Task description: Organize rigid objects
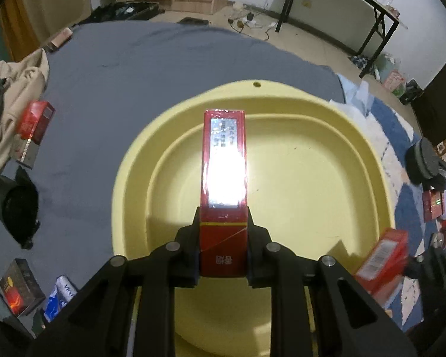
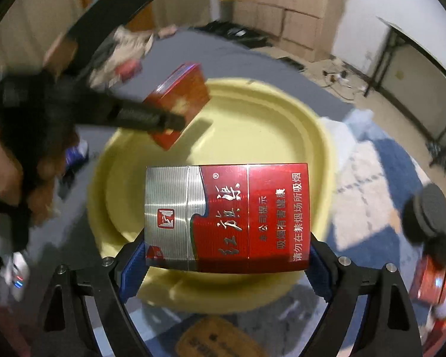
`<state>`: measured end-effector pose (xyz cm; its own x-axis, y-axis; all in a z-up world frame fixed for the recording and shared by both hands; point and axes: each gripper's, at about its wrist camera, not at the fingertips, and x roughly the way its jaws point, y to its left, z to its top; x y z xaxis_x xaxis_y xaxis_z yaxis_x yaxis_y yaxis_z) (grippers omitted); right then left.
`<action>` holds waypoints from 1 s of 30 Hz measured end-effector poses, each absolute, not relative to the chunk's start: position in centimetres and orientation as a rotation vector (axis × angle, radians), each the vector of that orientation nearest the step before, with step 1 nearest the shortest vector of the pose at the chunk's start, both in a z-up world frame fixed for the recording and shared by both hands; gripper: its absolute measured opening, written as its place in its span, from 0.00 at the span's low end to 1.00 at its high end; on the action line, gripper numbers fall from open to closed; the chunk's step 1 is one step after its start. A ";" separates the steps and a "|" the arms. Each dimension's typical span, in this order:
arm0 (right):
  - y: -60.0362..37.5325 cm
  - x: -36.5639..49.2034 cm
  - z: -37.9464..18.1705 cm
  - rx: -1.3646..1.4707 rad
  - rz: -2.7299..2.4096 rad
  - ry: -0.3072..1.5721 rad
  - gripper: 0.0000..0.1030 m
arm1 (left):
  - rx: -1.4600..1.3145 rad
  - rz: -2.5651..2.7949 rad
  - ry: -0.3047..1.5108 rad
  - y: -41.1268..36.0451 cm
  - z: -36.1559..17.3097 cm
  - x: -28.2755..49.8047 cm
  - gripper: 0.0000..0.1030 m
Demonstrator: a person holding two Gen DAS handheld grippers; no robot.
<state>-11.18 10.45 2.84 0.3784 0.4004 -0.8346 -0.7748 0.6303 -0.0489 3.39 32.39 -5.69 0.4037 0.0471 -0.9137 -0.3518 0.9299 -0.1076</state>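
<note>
Overhead, both views show a grey bed sheet (image 1: pixel 128 68) in a tiled room with a black folding table (image 1: pixel 356 9) by the wall. Left to right: black box (image 1: pixel 20 285) and red box (image 1: pixel 35 125) lying on the sheet; yellow basin (image 1: pixel 353 160) at centre. Left gripper (image 1: pixel 223 255), closed on a red cigarette pack (image 1: pixel 224 178), long axis pointing away from the camera, above the basin. Right gripper (image 2: pixel 227 255), closed on a red-and-silver cigarette pack (image 2: pixel 226 217), held broadside, long axis left-right, over the basin's near rim.
</note>
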 end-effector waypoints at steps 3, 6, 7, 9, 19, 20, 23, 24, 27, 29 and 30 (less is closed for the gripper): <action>12.8 -10.1 0.9 -0.531 0.784 0.915 0.86 | -0.309 0.258 1.146 32.9 -6.6 3.7 0.23; 14.6 -8.8 -0.9 -0.564 0.771 0.921 0.86 | -0.303 0.279 1.168 33.3 -7.3 3.7 0.24; 14.8 -8.2 -1.4 -0.556 0.762 0.931 0.86 | -0.305 0.277 1.170 33.4 -7.5 3.7 0.25; 15.3 -7.2 -2.0 -0.525 0.762 0.948 0.87 | -0.302 0.271 1.184 33.5 -7.8 3.5 0.37; 12.8 -3.5 1.0 -0.341 0.825 0.928 1.00 | -0.356 0.214 1.076 31.7 -3.1 2.0 0.90; 11.2 -3.1 1.9 -0.313 0.822 0.929 1.00 | -0.325 0.193 1.049 30.5 -1.7 2.2 0.91; 6.4 -2.4 3.8 -0.266 0.790 0.922 1.00 | -0.291 0.114 1.003 26.4 1.1 4.0 0.95; 4.3 -2.2 4.5 -0.261 0.766 0.922 1.00 | -0.294 0.077 0.989 24.7 1.9 5.1 0.96; -4.6 -1.0 6.6 -0.243 0.622 0.943 1.00 | -0.295 -0.105 0.994 18.4 3.6 7.8 1.00; -9.3 0.3 7.6 -0.219 0.534 0.934 1.00 | -0.294 -0.220 0.986 14.3 4.4 8.8 1.00; -12.9 1.1 8.0 -0.198 0.458 0.914 1.00 | -0.292 -0.242 0.991 12.8 4.4 8.9 1.00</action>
<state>1.08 -12.90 8.01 0.5229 0.2973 -0.7989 -0.4622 0.8863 0.0273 8.93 12.85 4.43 0.5267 -0.3306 -0.7831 0.0671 0.9346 -0.3493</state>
